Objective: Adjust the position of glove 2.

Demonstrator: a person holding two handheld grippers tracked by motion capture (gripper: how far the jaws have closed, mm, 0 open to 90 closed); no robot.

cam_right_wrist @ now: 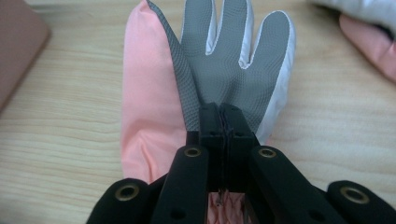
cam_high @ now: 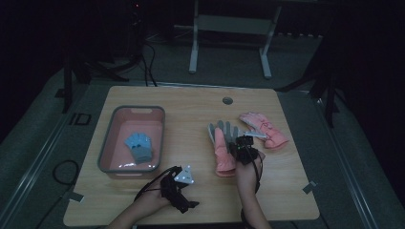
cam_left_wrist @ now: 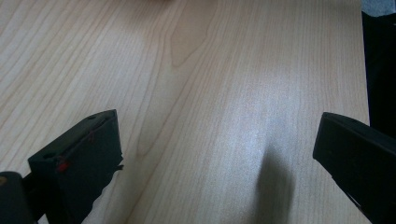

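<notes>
Fingers of the left gripper point(cam_high: 184, 191) stand wide apart over bare wood near the front edge of the counter point(cam_high: 200, 109), holding nothing, and just beyond them sits the pink tub point(cam_high: 106, 143) with a pale blue glove point(cam_high: 140, 146) lying inside. Farther right, the right gripper point(cam_high: 242, 142) has its fingers point(cam_right_wrist: 210, 123) pinched together on the pink and grey glove point(cam_right_wrist: 224, 65), which lies flat on the counter, its cuff hidden under the tool. To its right lies a second pink glove point(cam_high: 265, 129), cut off at the edge in the right gripper view.
</notes>
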